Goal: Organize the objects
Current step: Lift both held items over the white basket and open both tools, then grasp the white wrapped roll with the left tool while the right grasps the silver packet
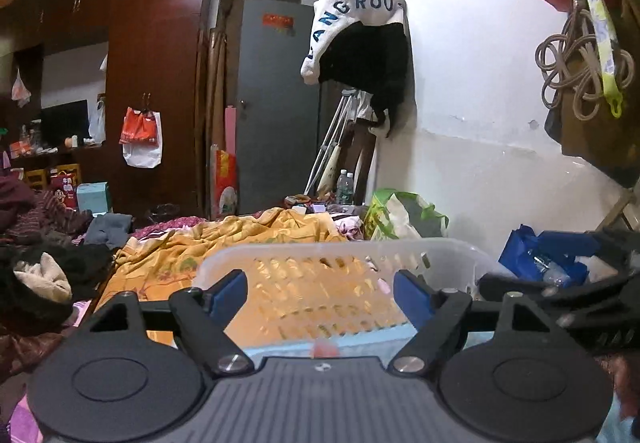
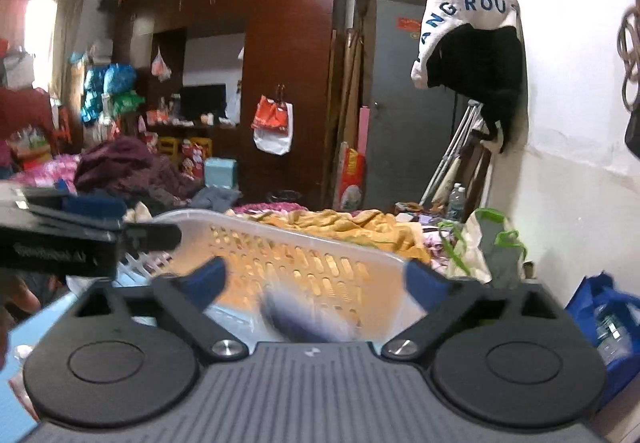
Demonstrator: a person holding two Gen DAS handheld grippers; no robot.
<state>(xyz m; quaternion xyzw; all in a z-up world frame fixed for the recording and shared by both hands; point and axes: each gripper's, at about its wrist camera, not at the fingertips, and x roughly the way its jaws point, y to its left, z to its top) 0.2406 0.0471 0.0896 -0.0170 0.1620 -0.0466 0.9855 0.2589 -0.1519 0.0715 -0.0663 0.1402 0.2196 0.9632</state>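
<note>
Two grippers are over a bed, and both have their jaws spread wide with nothing pressed between the blue pads. The left gripper (image 1: 320,293) points over the near rim of a white plastic basket (image 1: 448,249) with slotted walls, which lies on a yellow blanket (image 1: 168,255). The right gripper (image 2: 316,279) is at the right of the same basket (image 2: 280,227), and from its camera the left gripper (image 2: 152,233) shows as a black shape at the far left, near the basket rim. Between the right jaws there is a dark blue blurred thing (image 2: 304,315) inside the basket; maybe it is a piece of cloth, but the blur is too strong to tell. A small red thing (image 1: 326,349) is low between the left jaws, on a pale blue surface. Far behind stands a brown wardrobe (image 1: 156,83) and a grey door (image 1: 276,103). On the right wall hangs a white and black garment (image 1: 356,31).
</note>
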